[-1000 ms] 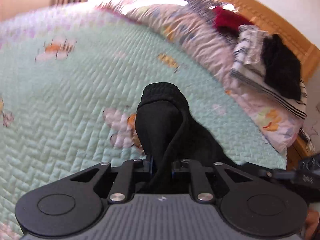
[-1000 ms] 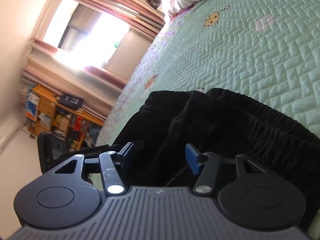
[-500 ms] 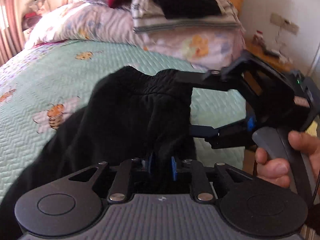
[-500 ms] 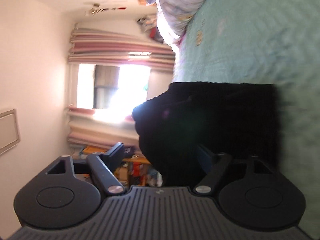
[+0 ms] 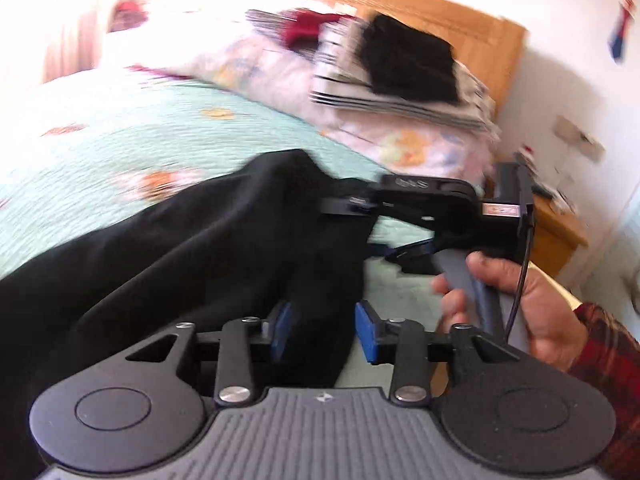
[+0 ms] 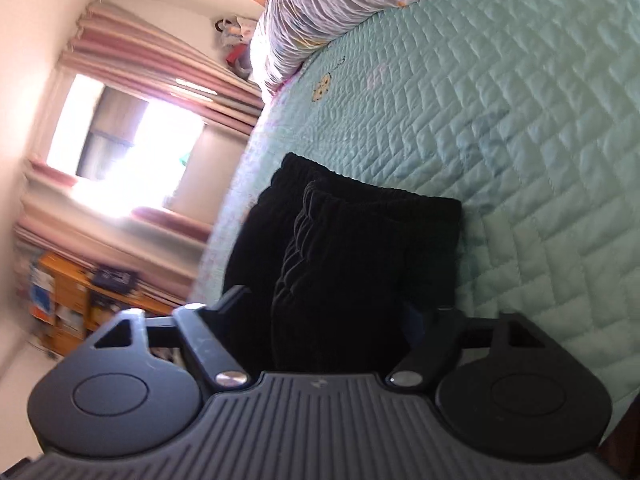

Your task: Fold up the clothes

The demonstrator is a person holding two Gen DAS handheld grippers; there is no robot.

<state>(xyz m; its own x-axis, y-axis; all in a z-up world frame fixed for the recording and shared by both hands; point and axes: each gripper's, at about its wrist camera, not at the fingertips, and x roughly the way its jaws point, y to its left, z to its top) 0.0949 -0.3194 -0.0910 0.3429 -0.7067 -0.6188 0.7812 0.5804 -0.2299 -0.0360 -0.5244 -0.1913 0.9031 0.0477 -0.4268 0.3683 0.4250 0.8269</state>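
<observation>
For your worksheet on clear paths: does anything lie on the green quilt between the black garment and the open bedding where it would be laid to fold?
Nothing visible does. The black garment hangs over bare green quilt; the folded pile sits far off by the headboard.

No text can be read with certainty. Blurred raised characters are seen on the right gripper (image 5: pixel 362 222) body, and a red-marked label beside them stays illegible.

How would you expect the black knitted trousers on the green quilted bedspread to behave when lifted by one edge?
The black knitted trousers would probably hang floppy: they sag in folds from the right gripper. Likely light, since one edge carries them. The gathered waistband may give some grip.
</observation>
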